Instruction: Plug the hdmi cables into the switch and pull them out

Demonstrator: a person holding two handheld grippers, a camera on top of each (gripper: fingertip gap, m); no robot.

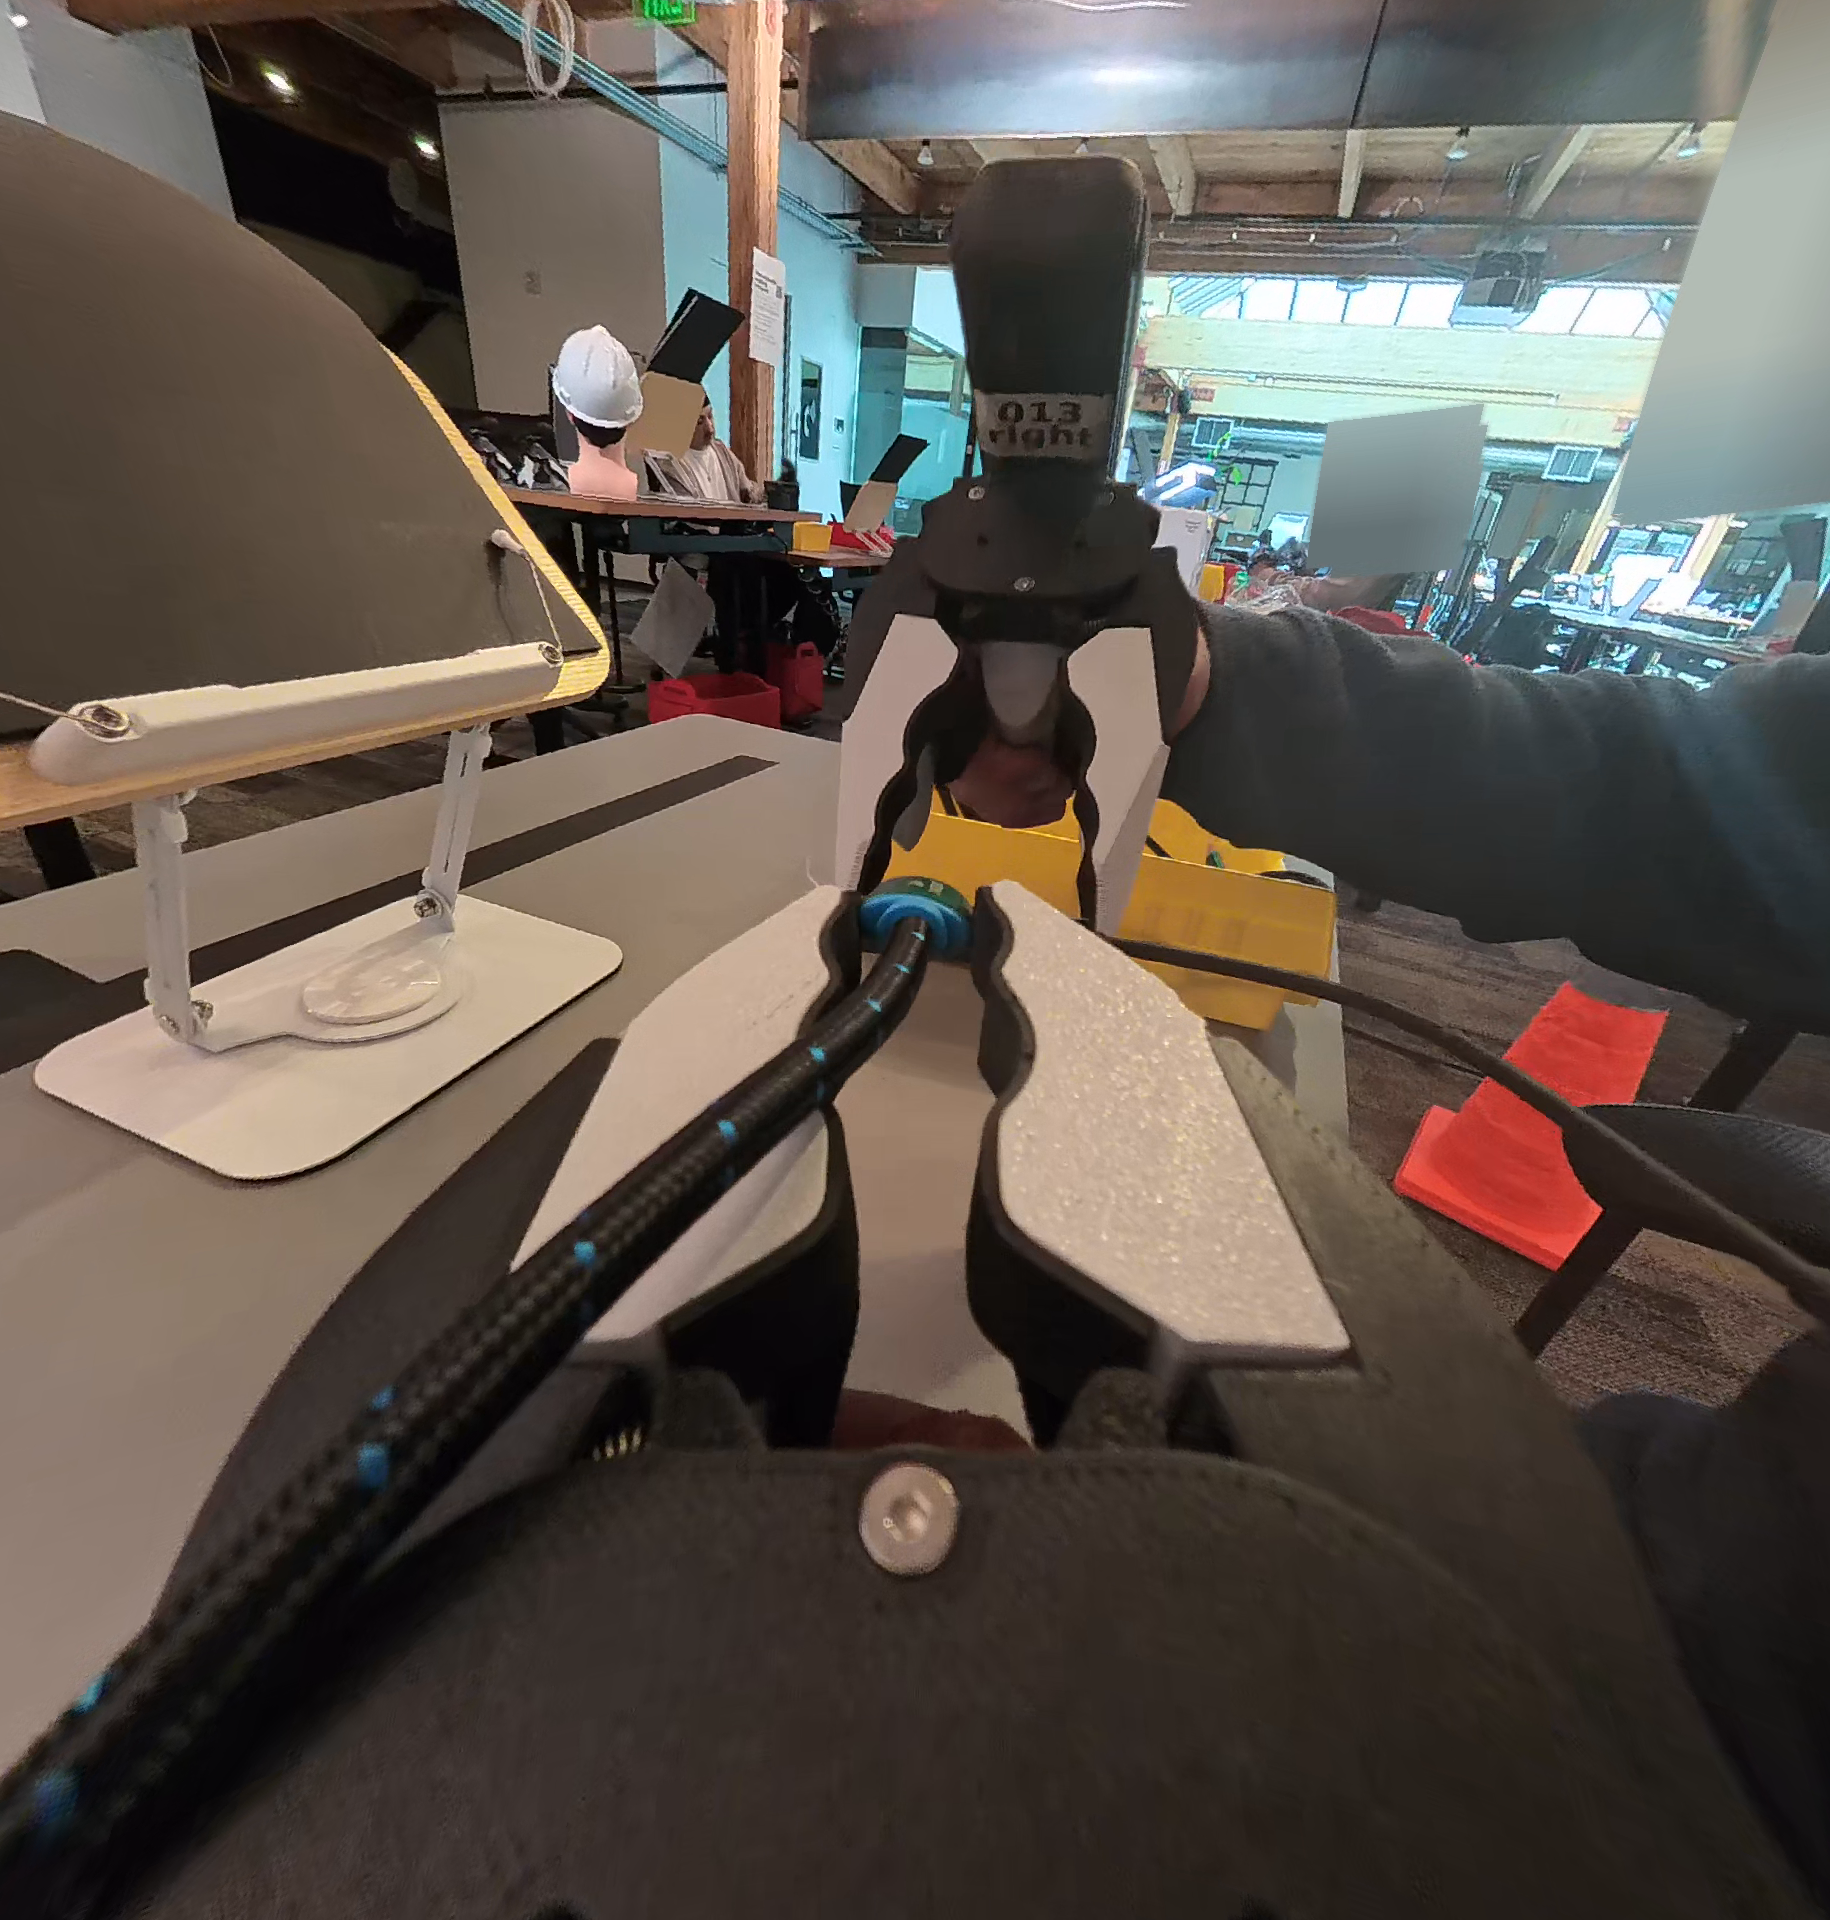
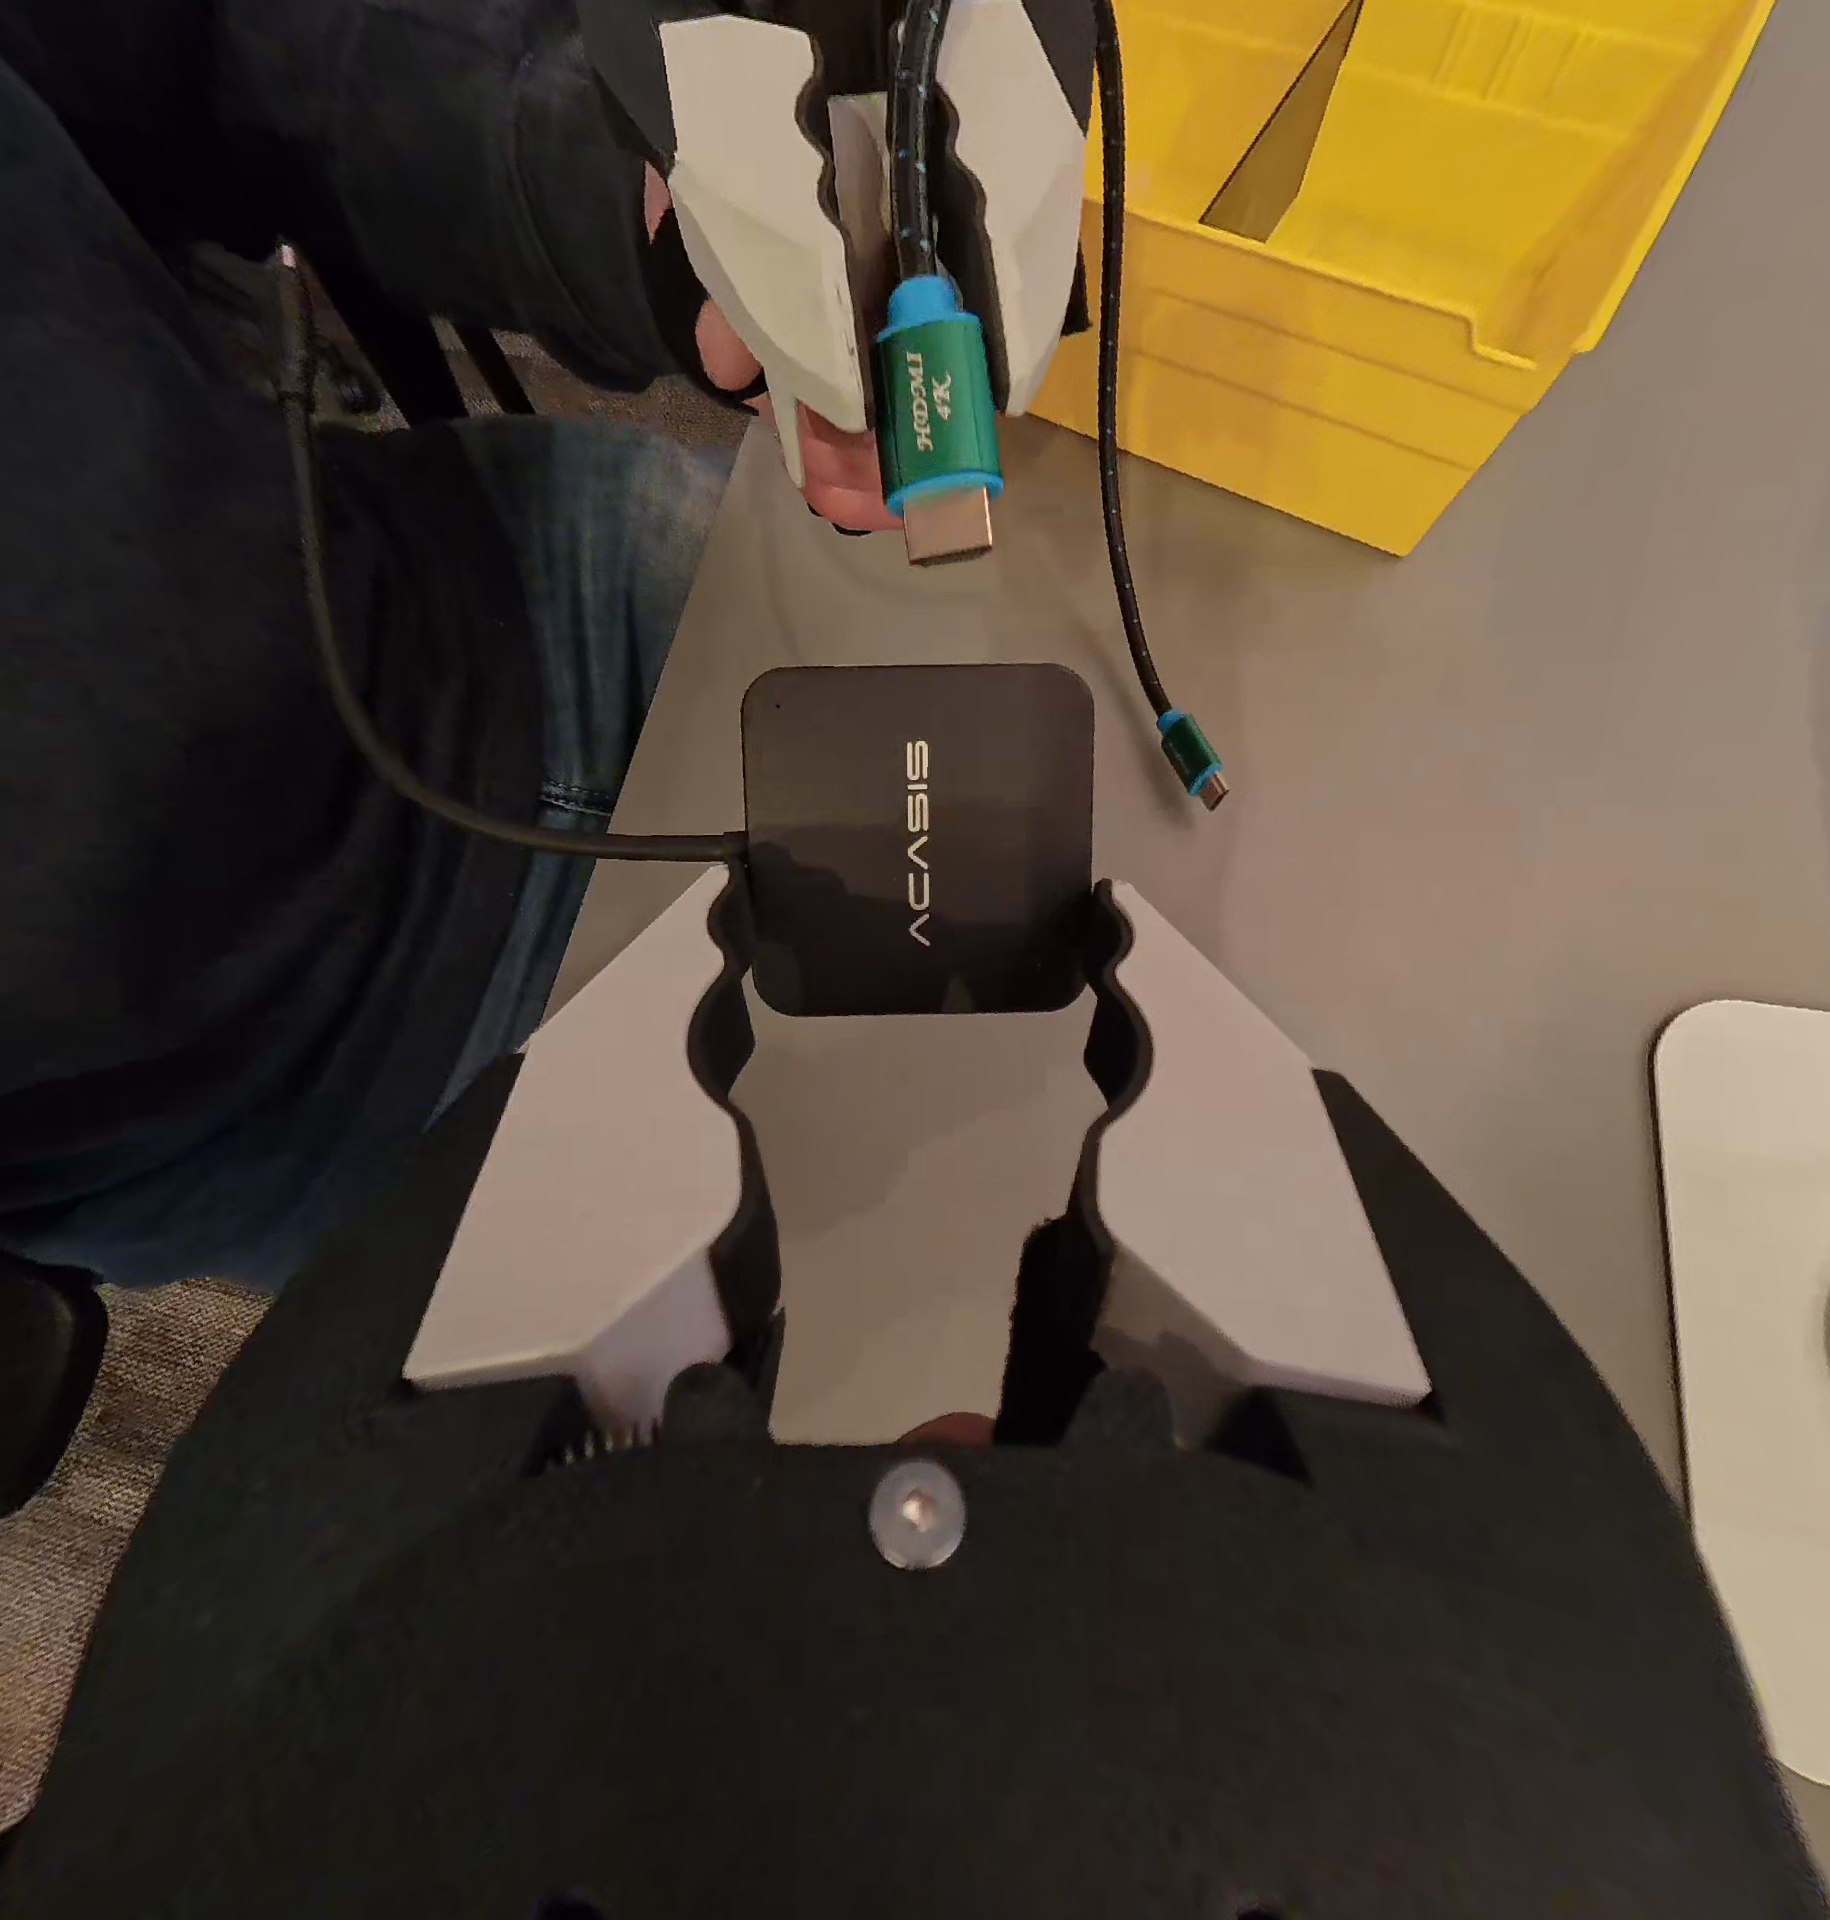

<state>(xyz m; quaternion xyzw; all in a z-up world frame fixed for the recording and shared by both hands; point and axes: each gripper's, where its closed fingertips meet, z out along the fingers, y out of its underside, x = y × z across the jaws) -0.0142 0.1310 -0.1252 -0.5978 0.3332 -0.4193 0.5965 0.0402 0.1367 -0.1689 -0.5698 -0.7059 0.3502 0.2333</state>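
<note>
Left hand-held gripper (image 2: pixel 921 343) pinches the HDMI plug (image 2: pixel 937 416), aimed lengthwise at the switch (image 2: pixel 916 842) pinched by the right hand-held gripper (image 2: pixel 921 935).

The left wrist view looks level along its white fingers (image 1: pixel 1098 1122), close over the grey table (image 1: pixel 163 1299). The right wrist view faces steeply down past its fingertips. Both share the yellow plastic bin (image 1: pixel 1233 925) (image 2: pixel 1358 343) beyond the fingers.

Switch (image 2: pixel 916 831) flat on table (image 2: pixel 1410 935), clamped between right gripper (image 2: pixel 916 925) fingers; HDMI plug (image 2: pixel 937 416) beyond it, apart, in left gripper (image 2: pixel 926 343); bin (image 2: pixel 1358 312) behind.
</note>
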